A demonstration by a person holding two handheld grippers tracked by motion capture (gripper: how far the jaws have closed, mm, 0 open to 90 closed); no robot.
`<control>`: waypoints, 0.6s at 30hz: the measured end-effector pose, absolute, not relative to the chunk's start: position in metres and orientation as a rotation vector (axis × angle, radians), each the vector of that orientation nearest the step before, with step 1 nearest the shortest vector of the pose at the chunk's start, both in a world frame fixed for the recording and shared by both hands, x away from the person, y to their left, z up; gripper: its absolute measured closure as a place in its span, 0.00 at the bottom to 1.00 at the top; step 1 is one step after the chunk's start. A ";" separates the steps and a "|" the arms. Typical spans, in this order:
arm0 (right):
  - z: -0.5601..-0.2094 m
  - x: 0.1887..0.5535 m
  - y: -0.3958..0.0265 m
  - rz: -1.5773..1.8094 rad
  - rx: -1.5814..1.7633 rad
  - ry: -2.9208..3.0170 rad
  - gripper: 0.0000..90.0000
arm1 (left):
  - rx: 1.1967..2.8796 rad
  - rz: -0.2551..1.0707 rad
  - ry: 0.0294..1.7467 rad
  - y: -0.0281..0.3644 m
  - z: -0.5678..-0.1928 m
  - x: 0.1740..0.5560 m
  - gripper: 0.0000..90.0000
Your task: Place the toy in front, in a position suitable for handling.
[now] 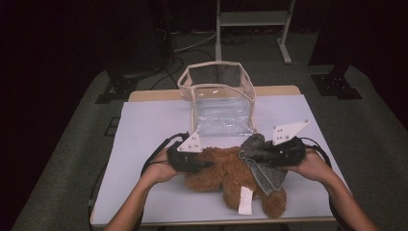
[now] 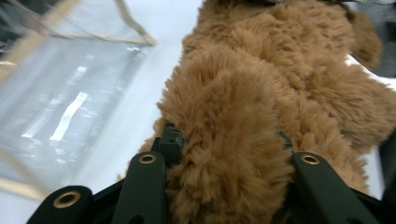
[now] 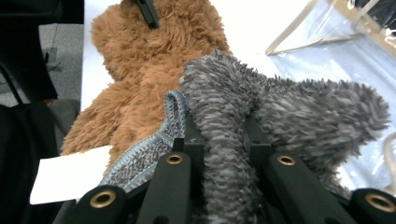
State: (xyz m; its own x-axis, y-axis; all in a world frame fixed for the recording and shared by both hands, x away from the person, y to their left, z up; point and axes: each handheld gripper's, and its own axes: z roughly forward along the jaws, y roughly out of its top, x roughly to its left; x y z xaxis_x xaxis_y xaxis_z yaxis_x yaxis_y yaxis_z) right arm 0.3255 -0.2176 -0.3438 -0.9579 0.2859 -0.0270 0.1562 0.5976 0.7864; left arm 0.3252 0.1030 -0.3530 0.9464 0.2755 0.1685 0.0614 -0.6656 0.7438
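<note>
Plush toy and grey cloth held at table's near edge, clear bag behind.

Brown shaggy plush bear (image 1: 226,175) lies at lower centre of the high view on a white table sheet (image 1: 144,130), a white rectangular tag (image 1: 246,200) on its lower part. Left gripper (image 1: 204,165), at lower left of centre, is clenched on a brown furry limb; the fur bulges between its jaws in the left gripper view. Right gripper (image 1: 260,155), lower right of centre, grasps a grey fuzzy knitted cloth (image 1: 262,166) draped over the bear; a fold is pinched between its jaws in the right gripper view. Clear plastic bag with beige trim (image 1: 219,98) stands open at upper centre, just behind the bear.
</note>
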 end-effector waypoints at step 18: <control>-0.356 0.337 -0.194 1.285 0.365 2.731 0.85 | 2.250 0.215 0.247 0.129 -0.367 0.321 0.40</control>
